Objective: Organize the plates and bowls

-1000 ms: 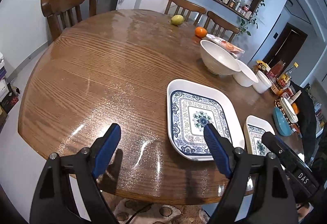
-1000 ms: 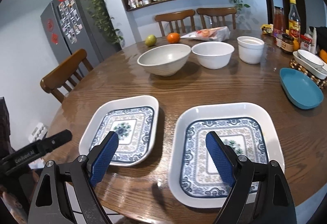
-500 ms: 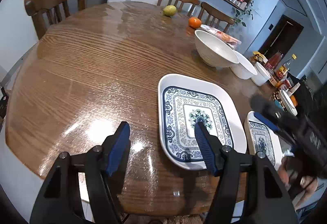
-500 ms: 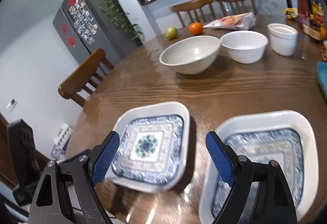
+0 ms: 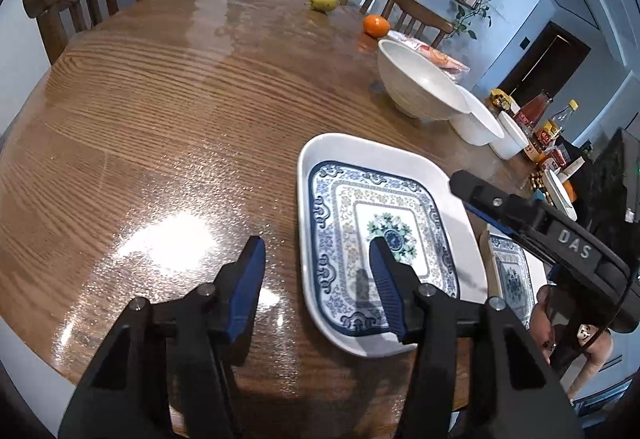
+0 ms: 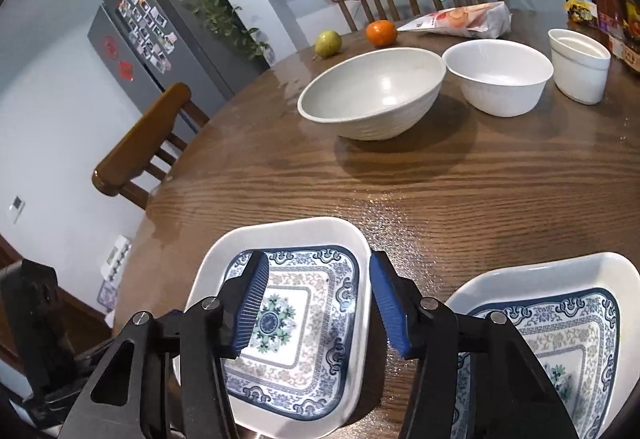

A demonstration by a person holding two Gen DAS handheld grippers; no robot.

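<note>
- Right wrist view: right hand-held gripper closing, straddling right rim of white square blue-patterned plate; pads not yet touching.
- Left hand-held gripper closing astride left rim, nothing gripped.

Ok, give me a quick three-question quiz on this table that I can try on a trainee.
1. How many blue-patterned square plates lie on the table?
2. Which fruit sits nearer the snack bag? A: the pear. B: the orange.
3. True or false: the large bowl has another bowl stacked inside it.

Key: 1. Two. 2. B. 3. False, it is empty.
</note>
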